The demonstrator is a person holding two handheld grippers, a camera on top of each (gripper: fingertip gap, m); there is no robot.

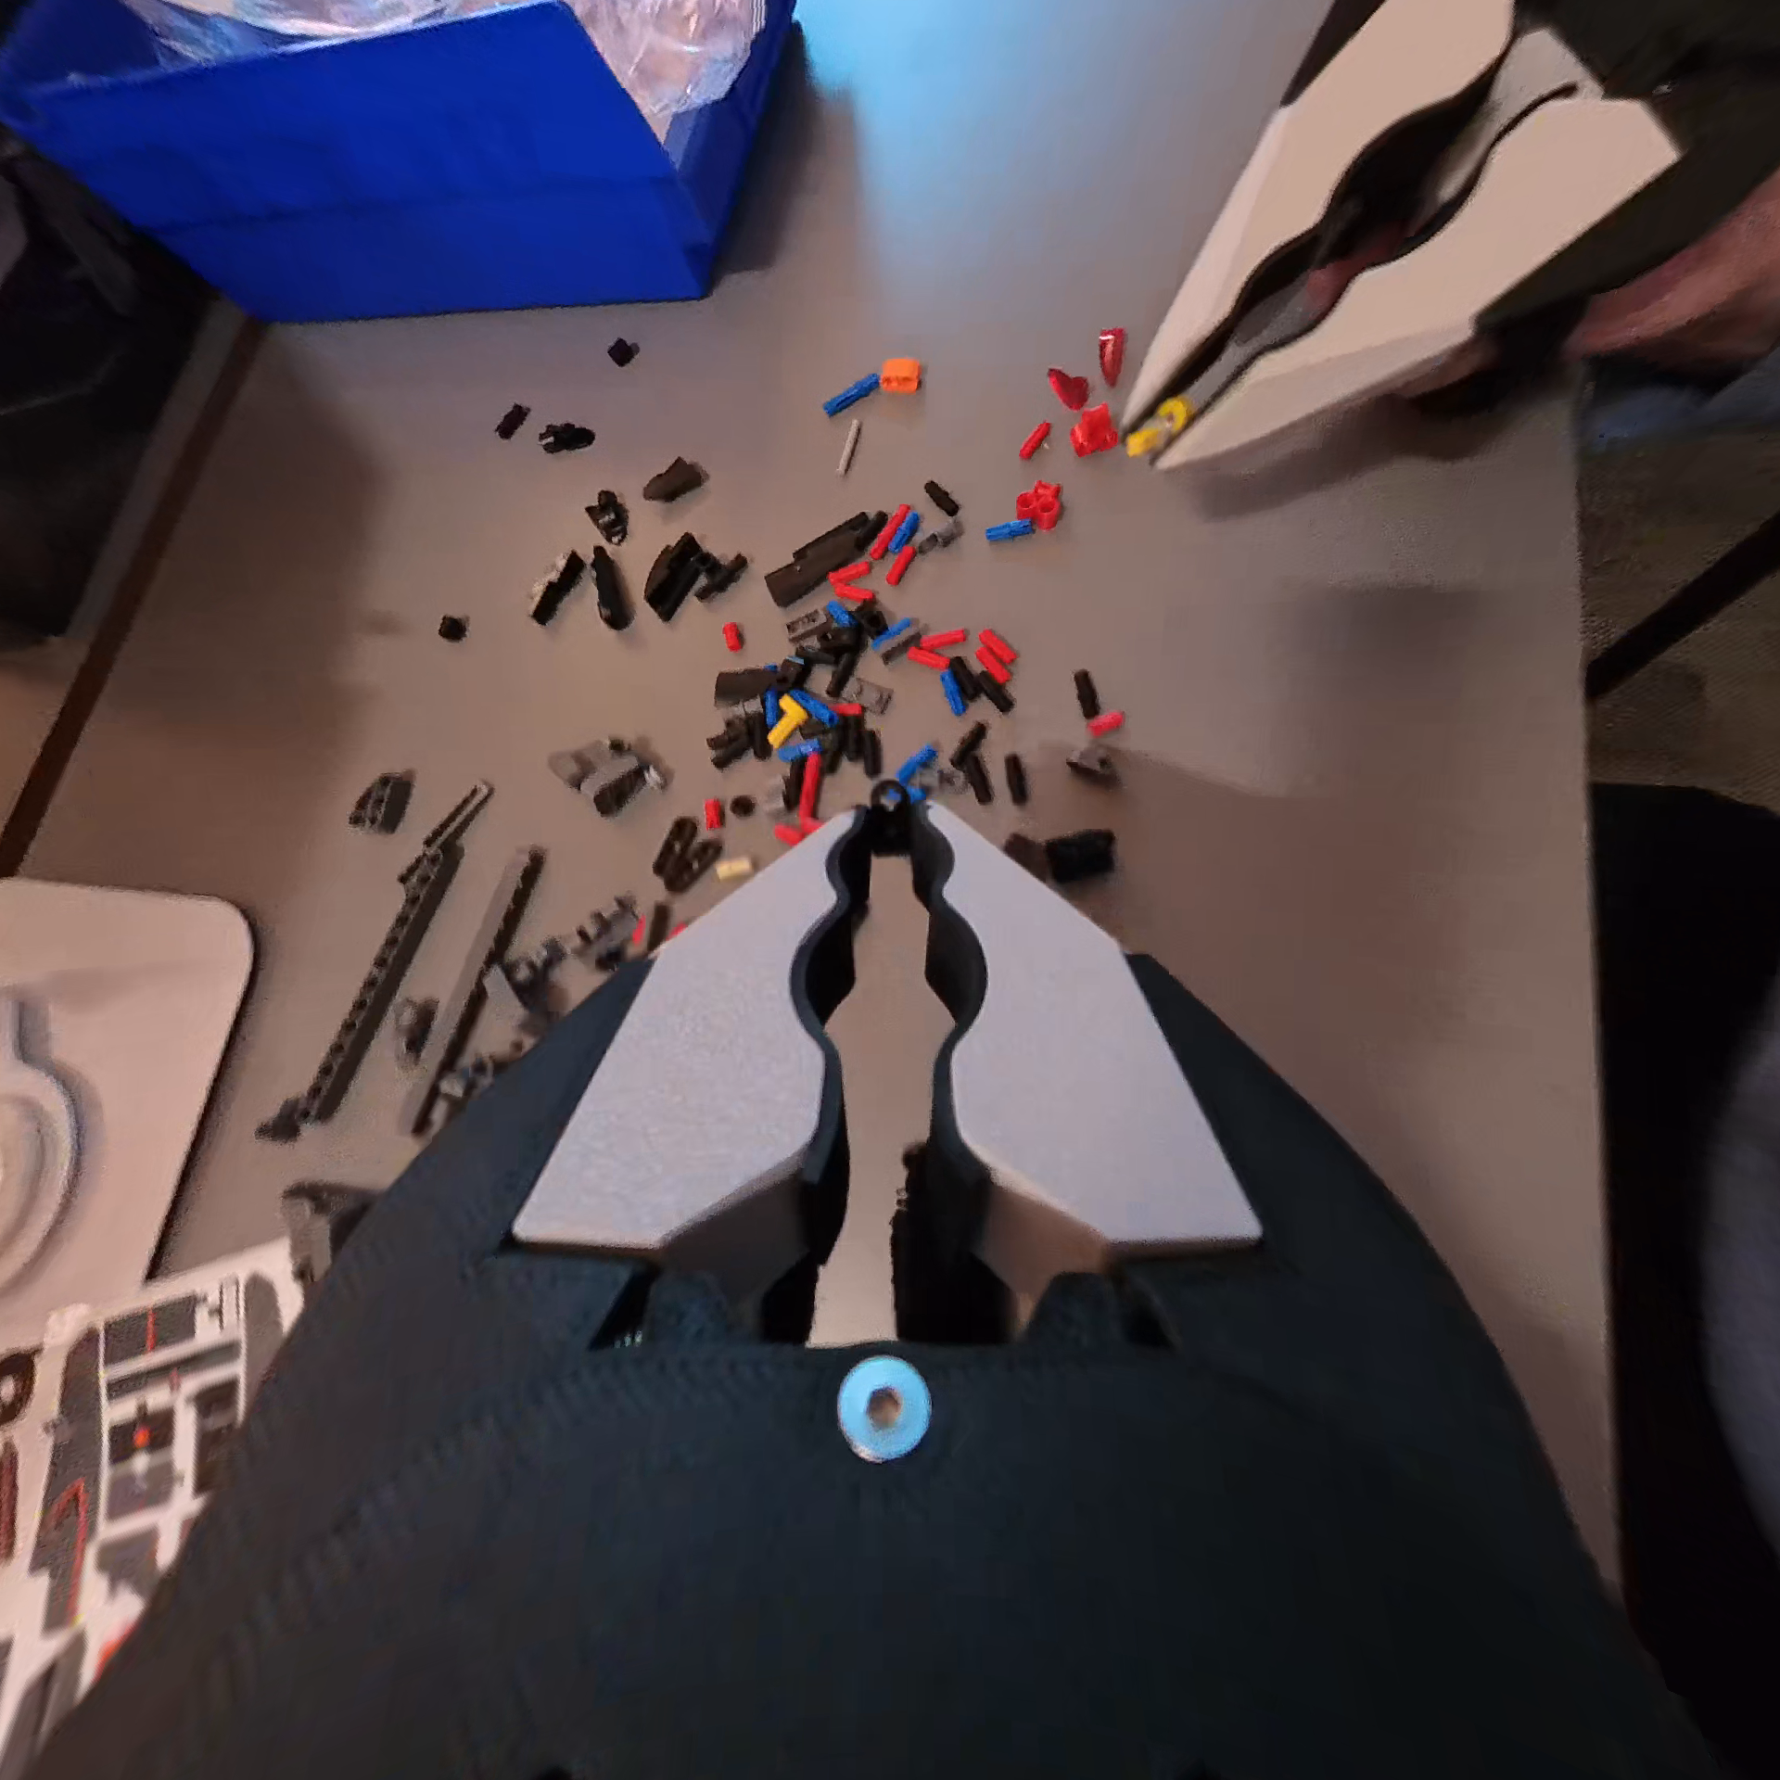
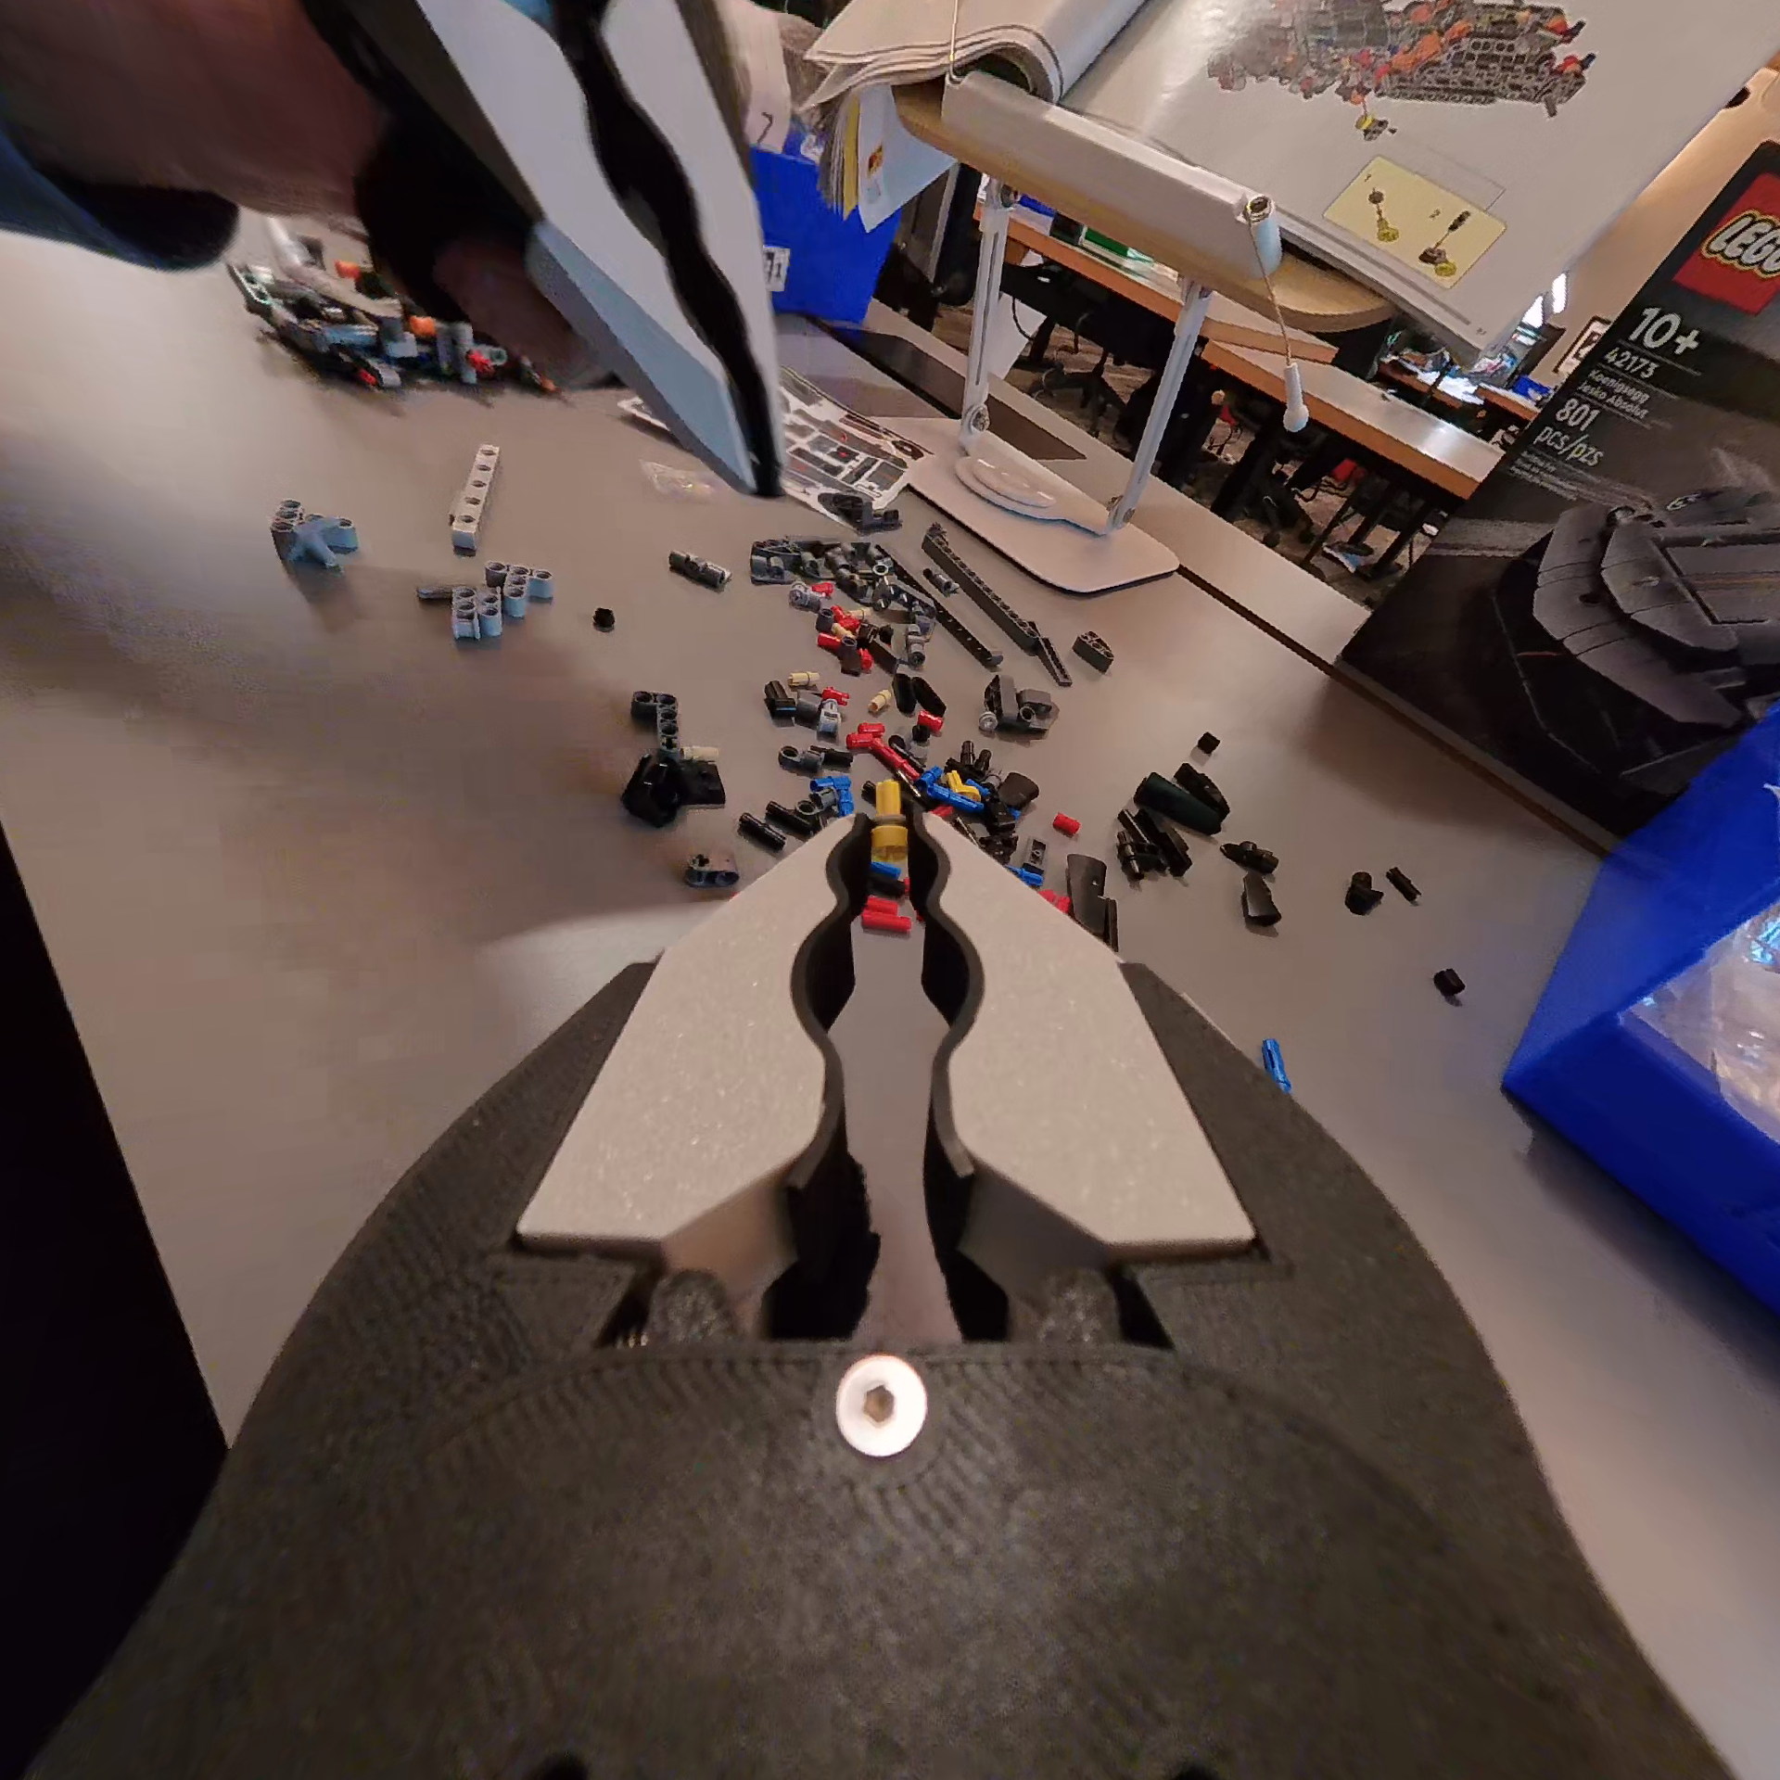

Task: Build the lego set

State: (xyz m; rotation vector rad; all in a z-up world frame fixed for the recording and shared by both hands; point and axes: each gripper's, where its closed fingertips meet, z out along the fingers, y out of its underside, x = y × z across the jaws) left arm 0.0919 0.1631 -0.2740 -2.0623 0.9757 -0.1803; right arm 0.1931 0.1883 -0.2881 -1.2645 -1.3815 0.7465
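Note:
My left gripper (image 1: 888,826) is shut on a small black pin piece (image 1: 887,801) with a ring end, held just above the pile of loose lego pieces (image 1: 838,693). My right gripper (image 2: 886,843) is shut on a yellow axle piece (image 2: 887,819) that sticks out past the fingertips. In the left wrist view the right gripper (image 1: 1144,445) shows at the upper right with the yellow piece (image 1: 1164,424). In the right wrist view the left gripper (image 2: 763,477) hangs at the upper left over the table. Small black, red and blue pieces (image 2: 886,742) lie scattered.
A blue bin (image 1: 414,173) stands at the far side, also at right (image 2: 1657,1060). Long black beams (image 1: 385,973) lie at left. A sticker sheet (image 1: 125,1426), a book stand (image 2: 1040,520) with the instruction book (image 2: 1348,144), the set's box (image 2: 1589,578) and a partial assembly (image 2: 366,327) surround the pile. Left tips to right tips: about 11 cm. The instruction book (image 2: 1348,144) sits 35 cm or so from the ends of my left fingers.

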